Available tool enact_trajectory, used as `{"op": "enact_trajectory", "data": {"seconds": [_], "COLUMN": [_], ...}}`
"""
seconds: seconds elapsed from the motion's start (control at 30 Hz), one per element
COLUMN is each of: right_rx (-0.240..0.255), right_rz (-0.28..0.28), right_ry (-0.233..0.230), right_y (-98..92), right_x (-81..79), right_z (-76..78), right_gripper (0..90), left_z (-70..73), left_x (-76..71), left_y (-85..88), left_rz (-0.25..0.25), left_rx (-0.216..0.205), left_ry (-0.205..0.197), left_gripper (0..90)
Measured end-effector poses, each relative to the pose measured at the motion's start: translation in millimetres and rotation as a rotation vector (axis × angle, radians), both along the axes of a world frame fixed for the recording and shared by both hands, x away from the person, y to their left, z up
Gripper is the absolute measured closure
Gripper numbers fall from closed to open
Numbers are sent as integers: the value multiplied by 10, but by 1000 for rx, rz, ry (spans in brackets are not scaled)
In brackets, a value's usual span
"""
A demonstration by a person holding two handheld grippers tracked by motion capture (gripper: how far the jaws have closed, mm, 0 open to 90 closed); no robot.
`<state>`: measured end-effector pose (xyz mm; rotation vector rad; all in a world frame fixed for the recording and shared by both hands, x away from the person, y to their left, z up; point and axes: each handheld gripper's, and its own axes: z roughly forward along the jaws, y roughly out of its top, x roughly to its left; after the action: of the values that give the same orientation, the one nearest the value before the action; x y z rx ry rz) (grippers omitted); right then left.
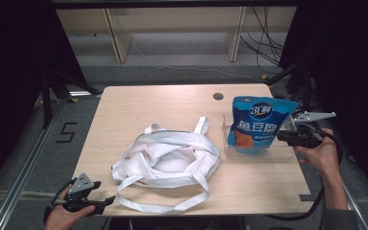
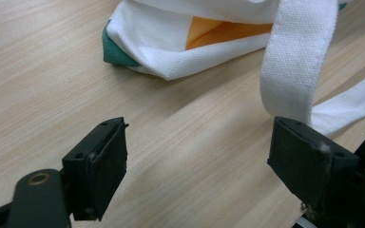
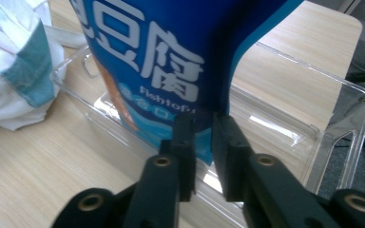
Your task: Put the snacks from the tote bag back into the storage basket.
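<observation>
Light wood table (image 1: 139,103): right gripper (image 1: 287,136) pinches blue snack pouch (image 1: 258,124) edge in clear plastic bin (image 1: 287,154); thin grip may slip. Left gripper (image 1: 106,202) open near white canvas tote (image 1: 167,158).

The blue snack pouch (image 1: 256,125) carries a round emblem near its top reading "31" followed by a Chinese character, with large white characters "魚豆腐" beneath. In the right gripper view, the pouch (image 3: 171,57) shows "豆腐" in white and smaller Latin lettering "Fishtofu" below. A marking shaped like the numeral "5" (image 1: 66,132) appears on the floor (image 1: 24,143) left of the table.
</observation>
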<state>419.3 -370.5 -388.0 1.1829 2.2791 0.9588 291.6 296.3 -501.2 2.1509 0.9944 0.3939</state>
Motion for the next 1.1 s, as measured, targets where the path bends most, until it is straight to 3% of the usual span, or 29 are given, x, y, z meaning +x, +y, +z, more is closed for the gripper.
{"op": "enact_trajectory", "data": {"seconds": [0.07,0.1,0.17,0.33,0.37,0.4,0.77,0.8,0.97,1.0,1.1], "right_rx": [19,28,41,74,65,71,83,94,85,94,102], "right_rz": [-10,-31,-33,-20,-4,-5,49,39,71,67,82], "right_ry": [-1,23,-14,-10,-32,-15,-31,-10,-30,-3,-11], "right_y": [9,28,89,204,219,256,564,608,746,794,877], "right_x": [-58,-93,-183,-285,-288,-311,-401,-428,-464,-492,-517], "right_z": [17,35,29,38,21,25,-110,-122,-221,-242,-297], "right_gripper": [719,696,634,570,562,553,493,490,461,458,455], "left_z": [1,1,2,2,2,2,3,4,4,5,10], "left_x": [1,1,0,-2,-2,-2,-3,-4,-7,-8,-6], "left_y": [1,1,1,0,0,1,2,1,-6,-6,-3], "left_rz": [0,2,0,2,2,2,2,2,7,7,3], "left_rx": [0,2,0,-1,-1,-1,-1,-1,-9,-8,-1], "left_ry": [-1,0,-1,-2,-2,-3,-4,-3,-4,-4,4], "left_gripper": [198,198,198,198,198,198,198,198,198,198,198]}}
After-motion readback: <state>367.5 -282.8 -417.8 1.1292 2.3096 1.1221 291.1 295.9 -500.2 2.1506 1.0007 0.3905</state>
